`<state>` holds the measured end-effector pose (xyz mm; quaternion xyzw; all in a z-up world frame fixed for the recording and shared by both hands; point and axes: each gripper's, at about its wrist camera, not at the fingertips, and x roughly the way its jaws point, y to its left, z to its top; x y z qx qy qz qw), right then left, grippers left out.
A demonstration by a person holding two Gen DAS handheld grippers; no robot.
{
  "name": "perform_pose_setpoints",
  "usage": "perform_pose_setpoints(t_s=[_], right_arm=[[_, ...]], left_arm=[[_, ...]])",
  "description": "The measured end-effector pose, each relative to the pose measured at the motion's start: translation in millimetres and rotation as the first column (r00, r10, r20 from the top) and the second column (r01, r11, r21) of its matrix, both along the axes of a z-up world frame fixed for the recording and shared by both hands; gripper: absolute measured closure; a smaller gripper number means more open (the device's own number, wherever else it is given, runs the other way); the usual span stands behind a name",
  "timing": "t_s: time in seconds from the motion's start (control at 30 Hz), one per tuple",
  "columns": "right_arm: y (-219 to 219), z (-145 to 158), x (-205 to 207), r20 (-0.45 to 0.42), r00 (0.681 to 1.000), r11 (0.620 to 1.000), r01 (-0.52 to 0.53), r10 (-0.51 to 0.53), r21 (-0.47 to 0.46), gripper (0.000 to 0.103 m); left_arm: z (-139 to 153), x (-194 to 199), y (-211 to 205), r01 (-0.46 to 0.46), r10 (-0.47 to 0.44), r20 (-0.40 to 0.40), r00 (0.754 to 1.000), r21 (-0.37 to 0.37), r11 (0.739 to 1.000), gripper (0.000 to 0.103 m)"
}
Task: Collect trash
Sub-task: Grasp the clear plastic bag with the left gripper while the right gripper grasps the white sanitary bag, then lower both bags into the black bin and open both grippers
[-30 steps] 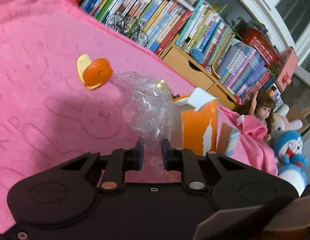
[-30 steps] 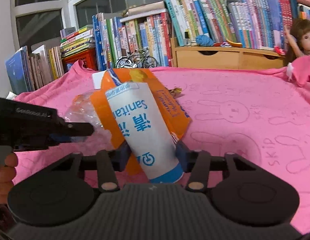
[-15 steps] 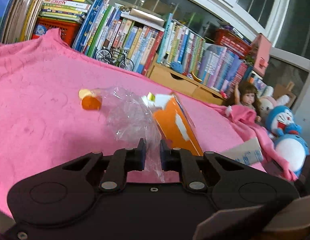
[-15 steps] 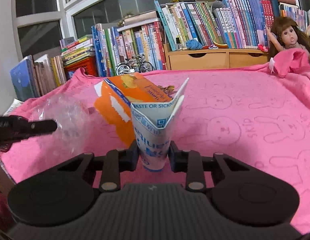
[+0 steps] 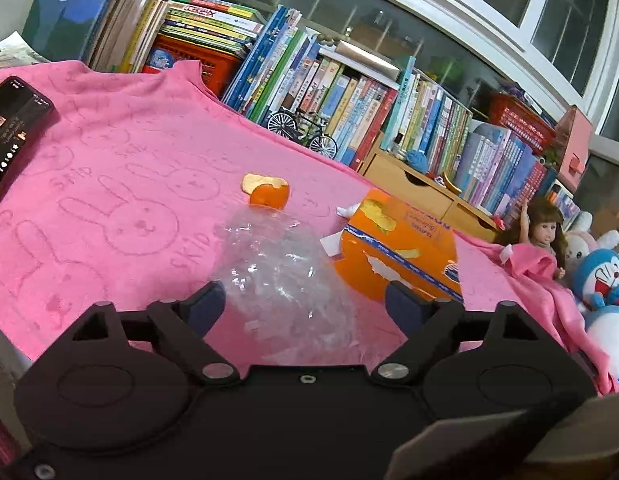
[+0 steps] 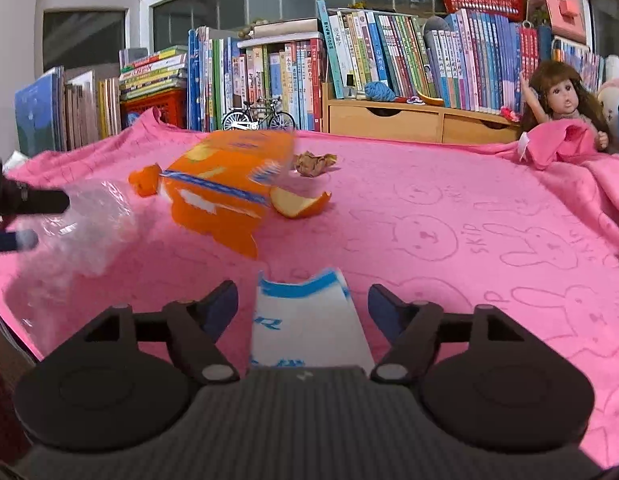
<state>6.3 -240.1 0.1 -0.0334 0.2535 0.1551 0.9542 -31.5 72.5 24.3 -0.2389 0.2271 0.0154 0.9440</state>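
Note:
A crumpled clear plastic bag point(image 5: 285, 276) lies on the pink cloth between the spread fingers of my left gripper point(image 5: 305, 304), whose jaws are opening; the pads do not press on it. Beyond it sit an orange peel point(image 5: 267, 192) and a torn orange carton point(image 5: 397, 252). My right gripper point(image 6: 303, 304) is opening too, and a white-and-blue paper bag point(image 6: 309, 320) lies loose between its fingers without touching the pads. In the right wrist view the orange carton point(image 6: 225, 192) looks blurred, with the clear bag point(image 6: 81, 224), a peel piece point(image 6: 299, 204) and a brown crumpled wrapper point(image 6: 313, 162) around it.
A black phone point(image 5: 13, 136) lies on the pink cloth point(image 5: 121, 184) at the far left. Rows of books point(image 6: 349, 52), a toy bicycle point(image 6: 259, 118) and a wooden drawer unit point(image 6: 413, 120) line the back. A doll point(image 6: 561, 112) and plush toys point(image 5: 605, 276) sit at the right edge.
Both grippers have gone from shut to wide apart, letting go of the clear bag and the paper bag. The left view swung left, bringing the phone into sight. The orange carton has tipped over.

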Motion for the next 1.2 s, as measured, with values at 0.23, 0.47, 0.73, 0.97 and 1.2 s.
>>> perform_pose_setpoints(t_s=[0.23, 0.47, 0.73, 0.97, 1.2], right_arm=[[0.2, -7.0, -8.7, -0.014, 1.0, 1.0, -0.013, 0.013, -0.023, 0.017], [-1.5, -5.9, -20.4, 0.015, 1.0, 1.0, 0.005, -0.005, -0.005, 0.046], [-7.5, 6.4, -30.6, 0.017, 0.999, 0.995, 0.04, -0.042, 0.086, 0.067], [-1.5, 13.8, -54.1, 0.028, 1.0, 0.988, 0.0, -0.005, 0.152, 0.068], [4.7, 15.3, -86.0, 0.017, 1.0, 0.975, -0.029, 0.025, 0.22, 0.068]], left_arm=[[-15.3, 25.4, -7.0, 0.026, -0.026, -0.063, 0.998, 0.001, 1.0, 0.011], [-22.3, 39.3, -24.6, 0.051, -0.042, -0.096, 0.995, 0.099, 0.994, 0.038], [-1.9, 11.4, -37.0, 0.095, -0.093, -0.019, 0.995, 0.188, 0.978, 0.041], [14.5, -31.7, -46.7, 0.153, -0.16, 0.016, 0.987, 0.217, 0.964, 0.041], [15.4, -79.7, -48.6, 0.226, -0.226, -0.025, 0.974, 0.218, 0.949, 0.041]])
